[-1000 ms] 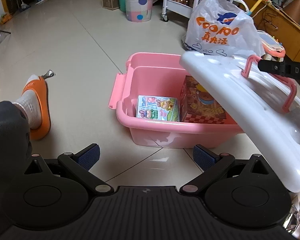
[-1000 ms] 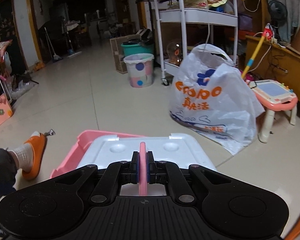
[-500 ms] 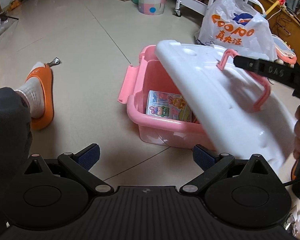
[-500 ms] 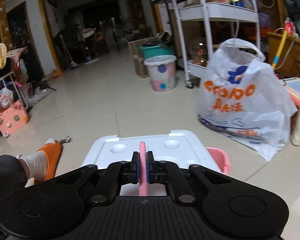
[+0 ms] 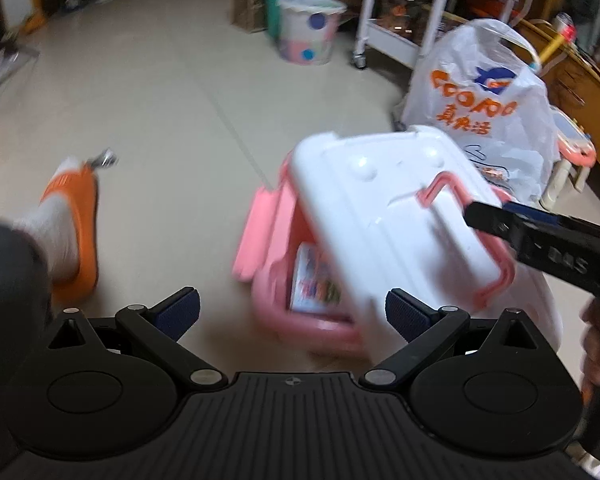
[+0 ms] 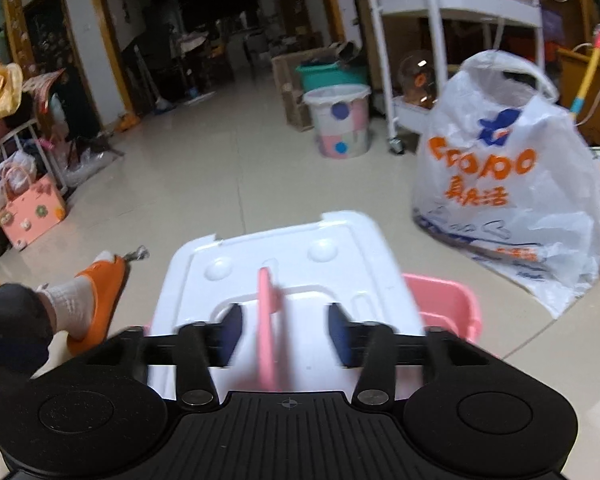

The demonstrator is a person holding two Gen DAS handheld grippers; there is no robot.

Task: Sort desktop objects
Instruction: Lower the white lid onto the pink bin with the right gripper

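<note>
A pink storage box (image 5: 268, 256) stands on the floor with a picture box (image 5: 312, 284) inside. Its white lid (image 5: 384, 216) lies tilted over the box, partly covering it; it also shows in the right wrist view (image 6: 284, 256). My right gripper (image 6: 286, 332) is open, its pads apart on either side of the lid's pink handle (image 6: 268, 320) and not touching it. In the left wrist view the right gripper (image 5: 500, 220) reaches in from the right at the handle. My left gripper (image 5: 292, 312) is open and empty, in front of the box.
A white shopping bag (image 6: 508, 184) stands right of the box. A polka-dot bin (image 6: 340, 120) and a white trolley (image 6: 440, 20) are behind. A foot in an orange slipper (image 5: 72, 224) is to the left. A small pink table (image 5: 568, 160) is far right.
My right gripper has opened and let go of the lid's pink handle. The lid has come down and to the left over the box. The left gripper stays open.
</note>
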